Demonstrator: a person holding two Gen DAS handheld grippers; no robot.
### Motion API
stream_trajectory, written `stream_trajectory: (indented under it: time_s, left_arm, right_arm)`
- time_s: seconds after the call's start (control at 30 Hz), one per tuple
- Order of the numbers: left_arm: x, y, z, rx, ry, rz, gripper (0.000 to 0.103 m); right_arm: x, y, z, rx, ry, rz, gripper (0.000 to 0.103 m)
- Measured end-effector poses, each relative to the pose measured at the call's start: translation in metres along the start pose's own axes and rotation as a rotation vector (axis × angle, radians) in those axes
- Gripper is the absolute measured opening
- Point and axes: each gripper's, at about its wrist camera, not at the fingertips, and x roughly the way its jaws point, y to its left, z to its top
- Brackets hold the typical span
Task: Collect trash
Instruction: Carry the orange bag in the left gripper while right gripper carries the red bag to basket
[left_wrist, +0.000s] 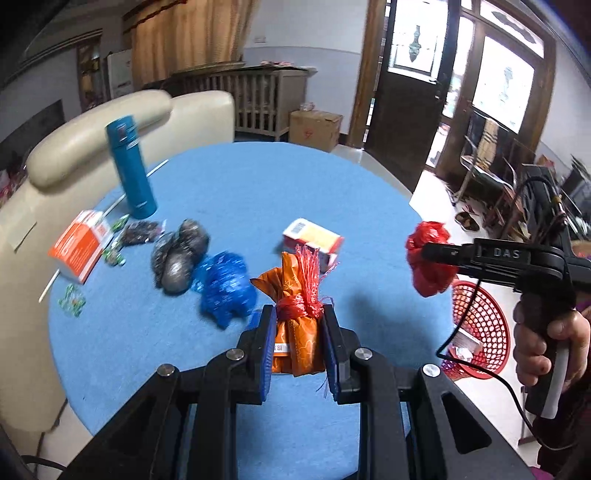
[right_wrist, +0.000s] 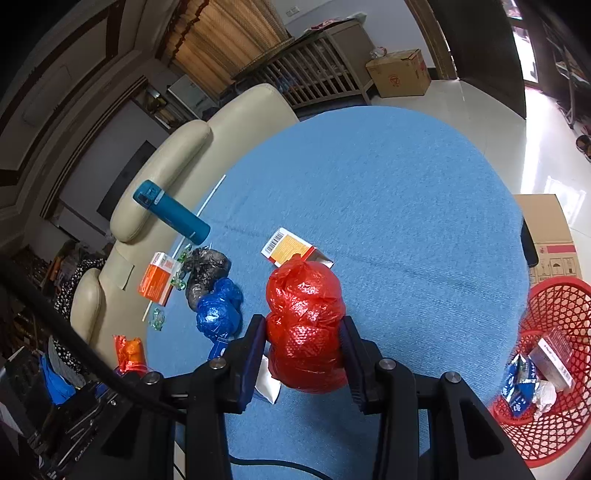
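Observation:
My left gripper (left_wrist: 298, 317) is shut on an orange wrapper bundle (left_wrist: 297, 343) tied with red netting, held above the blue round table (left_wrist: 258, 184). My right gripper (right_wrist: 304, 328) is shut on a crumpled red plastic bag (right_wrist: 304, 325), also held above the table; the bag shows in the left wrist view (left_wrist: 428, 258) near the table's right edge. A red mesh basket (right_wrist: 561, 295) stands on the floor at the right and holds several pieces of trash. On the table lie a blue bag (left_wrist: 227, 288), a grey-black bag (left_wrist: 179, 254) and a yellow-white box (left_wrist: 314, 240).
A teal bottle (left_wrist: 131, 166) stands at the table's left. An orange-white box (left_wrist: 79, 247), green candy wrappers (left_wrist: 72, 304) and a white stick lie nearby. Cream sofa (left_wrist: 92, 140) behind the table. Cardboard boxes (right_wrist: 550, 236) stand on the floor.

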Motion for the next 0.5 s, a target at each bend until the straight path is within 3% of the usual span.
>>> stream_trajectory:
  time_s: [0.5]
  left_arm:
    - [0.007,-0.067,0.017,0.133,-0.011,-0.038,0.025]
  right_arm:
    - [-0.039,-0.037,0.0,0.068,-0.071,-0.014,0.043]
